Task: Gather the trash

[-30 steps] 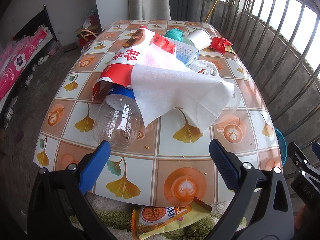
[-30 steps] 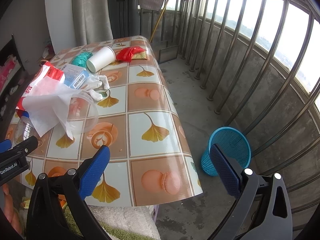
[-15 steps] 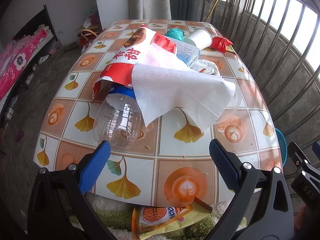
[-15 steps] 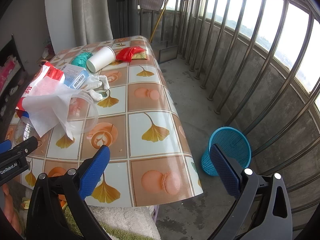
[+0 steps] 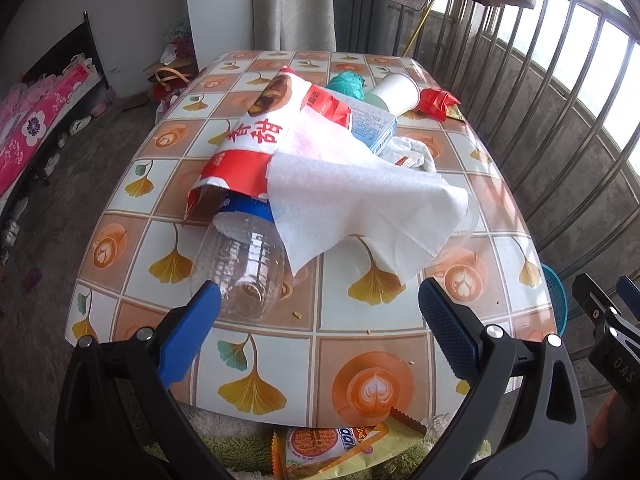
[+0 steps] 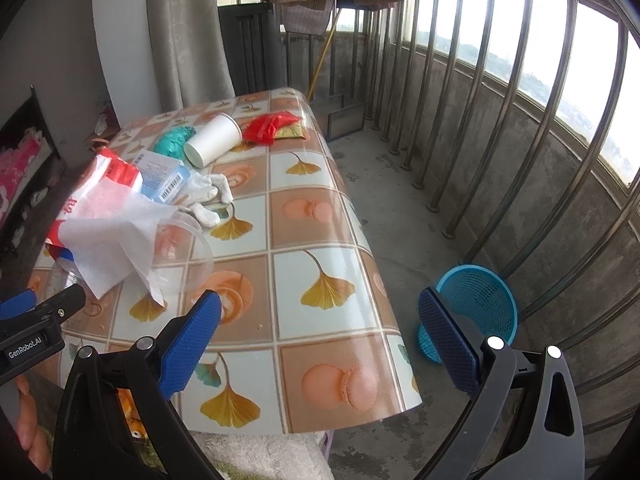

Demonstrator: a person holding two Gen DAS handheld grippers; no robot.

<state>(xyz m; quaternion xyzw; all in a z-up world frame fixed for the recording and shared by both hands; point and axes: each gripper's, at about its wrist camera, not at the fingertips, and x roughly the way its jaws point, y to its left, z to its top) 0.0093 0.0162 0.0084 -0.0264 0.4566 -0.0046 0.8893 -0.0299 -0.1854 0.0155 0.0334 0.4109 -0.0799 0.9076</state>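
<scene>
Balcony railings edge a tiled-pattern bench (image 5: pixel 360 360). Both the left gripper (image 5: pixel 318 312) and the right gripper (image 6: pixel 318 316) hover wide apart, fingers empty. Just ahead lie a clear bottle (image 5: pixel 244 264), white tissue (image 5: pixel 360 204) and paper cup (image 6: pixel 212 140); a blue basket (image 6: pixel 484 300) stands on the floor.

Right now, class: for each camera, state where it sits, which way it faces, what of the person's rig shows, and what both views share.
Left wrist: on the left gripper, jaws open, facing along the table at the plastic bottle and tissue; the right gripper shows at its right edge.
Right wrist: on the right gripper, jaws open, facing the table's right edge and blue basket; the left gripper shows.
Shared: tissue, paper cup, basket.
</scene>
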